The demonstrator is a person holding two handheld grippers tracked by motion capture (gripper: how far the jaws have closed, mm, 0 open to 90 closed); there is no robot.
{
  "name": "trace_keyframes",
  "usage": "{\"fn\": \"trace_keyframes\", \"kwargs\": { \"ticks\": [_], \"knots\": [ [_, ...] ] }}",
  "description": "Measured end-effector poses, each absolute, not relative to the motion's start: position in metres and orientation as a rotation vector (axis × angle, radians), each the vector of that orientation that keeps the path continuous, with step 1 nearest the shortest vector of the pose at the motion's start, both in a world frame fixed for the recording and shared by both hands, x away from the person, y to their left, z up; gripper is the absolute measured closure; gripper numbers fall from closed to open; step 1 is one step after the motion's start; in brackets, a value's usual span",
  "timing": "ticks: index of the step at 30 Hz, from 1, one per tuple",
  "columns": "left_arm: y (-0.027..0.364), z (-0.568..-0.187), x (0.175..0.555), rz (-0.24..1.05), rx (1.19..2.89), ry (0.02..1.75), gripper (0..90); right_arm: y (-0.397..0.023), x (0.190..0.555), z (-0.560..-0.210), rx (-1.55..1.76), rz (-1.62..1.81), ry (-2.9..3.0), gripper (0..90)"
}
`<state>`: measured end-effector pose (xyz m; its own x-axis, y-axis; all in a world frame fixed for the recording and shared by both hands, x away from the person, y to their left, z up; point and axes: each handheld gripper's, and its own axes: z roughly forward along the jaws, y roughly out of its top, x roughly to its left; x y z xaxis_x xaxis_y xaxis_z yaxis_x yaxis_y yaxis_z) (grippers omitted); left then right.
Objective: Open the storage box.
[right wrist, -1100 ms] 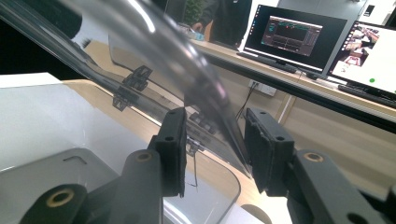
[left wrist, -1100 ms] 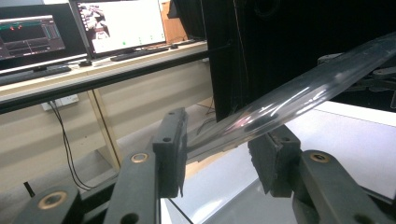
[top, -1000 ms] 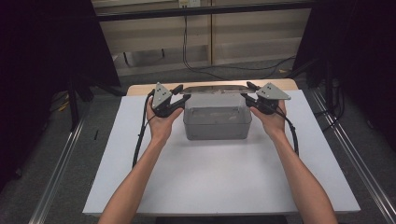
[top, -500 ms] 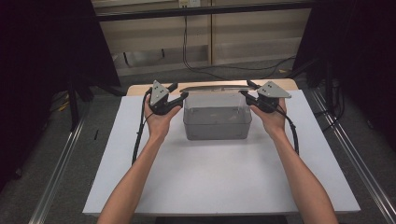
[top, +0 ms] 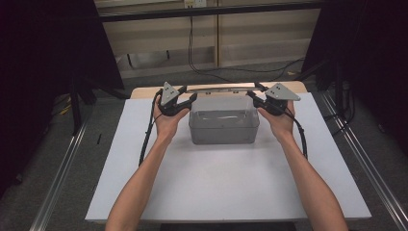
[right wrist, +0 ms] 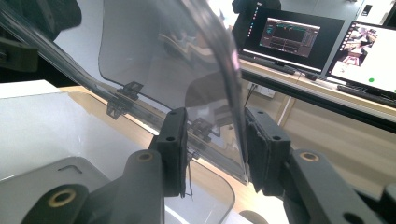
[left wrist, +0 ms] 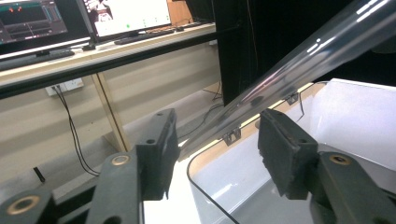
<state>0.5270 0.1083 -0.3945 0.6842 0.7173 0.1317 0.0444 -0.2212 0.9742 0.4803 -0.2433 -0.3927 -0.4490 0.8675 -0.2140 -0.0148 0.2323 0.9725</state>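
A clear rectangular plastic storage box (top: 223, 126) sits at the far middle of the white table (top: 226, 183), its hinged transparent lid (top: 222, 88) raised. The right claw (top: 258, 101) pinches the lid's right edge. The left claw (top: 184, 102), having just been closing, straddles the left edge without pressing it.

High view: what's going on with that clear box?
A person stands at the white table with a gripper in each hand, working the hinged lid of a clear plastic box. The lid is lifted and tilted back. The right gripper has the lid's edge between its jaws. The left gripper sits at the other end with the lid's edge between its jaws but not clamped; its jaws have just been closing.
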Motion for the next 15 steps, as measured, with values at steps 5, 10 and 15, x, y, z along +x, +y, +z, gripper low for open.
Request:
{"fn": "trace_keyframes", "kwargs": {
  "ticks": [5, 10, 15],
  "knots": [
    [0.104, -0.399, 0.533, 0.698, 1.708, 0.617, 51.2, -0.243, 0.481, -0.392, 0.805, 1.33, 1.675, 61.0],
    [0.103, -0.398, 0.539, 0.709, 1.7, 0.628, 52.0, -0.244, 0.481, -0.392, 0.805, 1.331, 1.677, 61.0],
    [0.103, -0.398, 0.544, 0.72, 1.707, 0.625, 54.2, -0.244, 0.482, -0.39, 0.803, 1.334, 1.676, 61.1]
  ]
}}
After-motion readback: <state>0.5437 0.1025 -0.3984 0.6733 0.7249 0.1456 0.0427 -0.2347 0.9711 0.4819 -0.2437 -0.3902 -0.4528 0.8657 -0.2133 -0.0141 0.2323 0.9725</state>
